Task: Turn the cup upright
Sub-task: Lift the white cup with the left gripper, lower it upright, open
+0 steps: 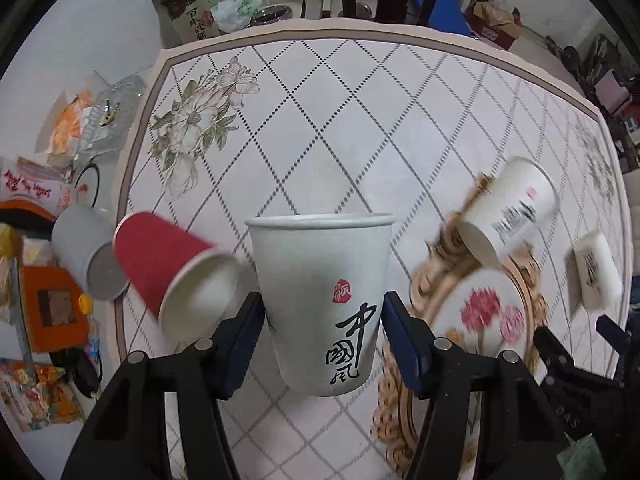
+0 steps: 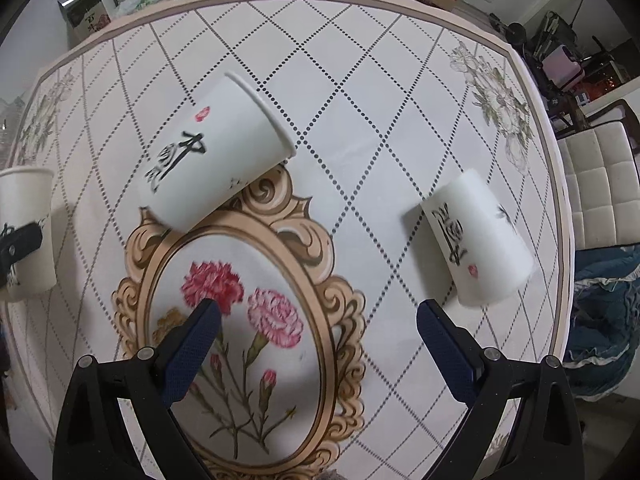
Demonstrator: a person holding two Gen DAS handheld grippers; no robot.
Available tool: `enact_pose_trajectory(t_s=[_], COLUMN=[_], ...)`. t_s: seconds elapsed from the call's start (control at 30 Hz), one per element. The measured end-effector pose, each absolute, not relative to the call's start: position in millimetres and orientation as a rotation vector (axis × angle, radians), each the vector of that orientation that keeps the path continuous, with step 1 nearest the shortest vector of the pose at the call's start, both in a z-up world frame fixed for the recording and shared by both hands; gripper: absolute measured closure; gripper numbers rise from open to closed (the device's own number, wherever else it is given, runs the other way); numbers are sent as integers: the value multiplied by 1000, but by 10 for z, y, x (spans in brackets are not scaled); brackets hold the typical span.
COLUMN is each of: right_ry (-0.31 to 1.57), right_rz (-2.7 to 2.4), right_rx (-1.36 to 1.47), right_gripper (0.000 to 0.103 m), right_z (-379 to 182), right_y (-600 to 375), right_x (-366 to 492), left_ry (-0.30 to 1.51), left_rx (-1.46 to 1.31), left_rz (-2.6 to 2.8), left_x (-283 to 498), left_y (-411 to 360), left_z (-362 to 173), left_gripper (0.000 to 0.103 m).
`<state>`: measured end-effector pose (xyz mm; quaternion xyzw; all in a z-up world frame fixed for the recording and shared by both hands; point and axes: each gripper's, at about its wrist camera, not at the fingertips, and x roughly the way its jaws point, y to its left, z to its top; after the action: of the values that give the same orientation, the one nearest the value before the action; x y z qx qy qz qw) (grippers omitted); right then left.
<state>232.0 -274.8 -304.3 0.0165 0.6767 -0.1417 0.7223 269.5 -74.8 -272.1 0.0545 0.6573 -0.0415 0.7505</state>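
My left gripper (image 1: 322, 312) is shut on a white paper cup (image 1: 320, 296) with black calligraphy, held upright with its rim up, just above the table. The same cup shows at the left edge of the right wrist view (image 2: 26, 232). A red cup (image 1: 168, 264) lies on its side to its left, and a grey cup (image 1: 86, 248) lies beyond that. My right gripper (image 2: 318, 336) is open and empty above the flower medallion (image 2: 240, 320). Two white cups lie on their sides ahead of it: one far left (image 2: 212, 152), one right (image 2: 478, 240).
The round table (image 2: 360, 80) has a diamond-patterned cloth. Bags and packets (image 1: 60, 160) crowd the left side off the cloth. A tea bag package (image 1: 188, 12) stands at the back. A white chair (image 2: 600, 184) is at the right.
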Motion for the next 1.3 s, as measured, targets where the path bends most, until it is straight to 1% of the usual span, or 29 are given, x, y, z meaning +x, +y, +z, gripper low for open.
enact_pose_trajectory(t_s=[0.23, 0.37, 0.5, 0.67, 0.9, 0.93, 1.3], right_ry=[1476, 1495, 1532, 1570, 1596, 1596, 1583], right_rz=[-374, -427, -474, -523, -560, -562, -563], right_rx=[67, 92, 116, 139, 151, 151, 148], right_gripper=[3, 3, 3, 3, 3, 3, 3], right_z=[-2793, -2795, -2915, -3084, -3259, -3282, -3273], right_y=[-2749, -2842, -3018, -3195, -3377, -3399, -3380], right_x=[1778, 1409, 1066, 799, 715, 707, 809], left_ry=[1455, 1482, 1520, 1576, 1634, 1639, 1632], left_rx=[115, 107, 102, 81, 91, 92, 84], left_rz=[-154, -195, -229, -245, -237, -237, -242], left_x=[2130, 1827, 1603, 1531, 1595, 1607, 1673], left_y=[-879, -996, -1147, -1303, -1397, -1402, -1440], left_z=[-2538, -2600, -2746, -3011, -3352, -3386, -3440], left_gripper=[46, 46, 46, 46, 46, 44, 43])
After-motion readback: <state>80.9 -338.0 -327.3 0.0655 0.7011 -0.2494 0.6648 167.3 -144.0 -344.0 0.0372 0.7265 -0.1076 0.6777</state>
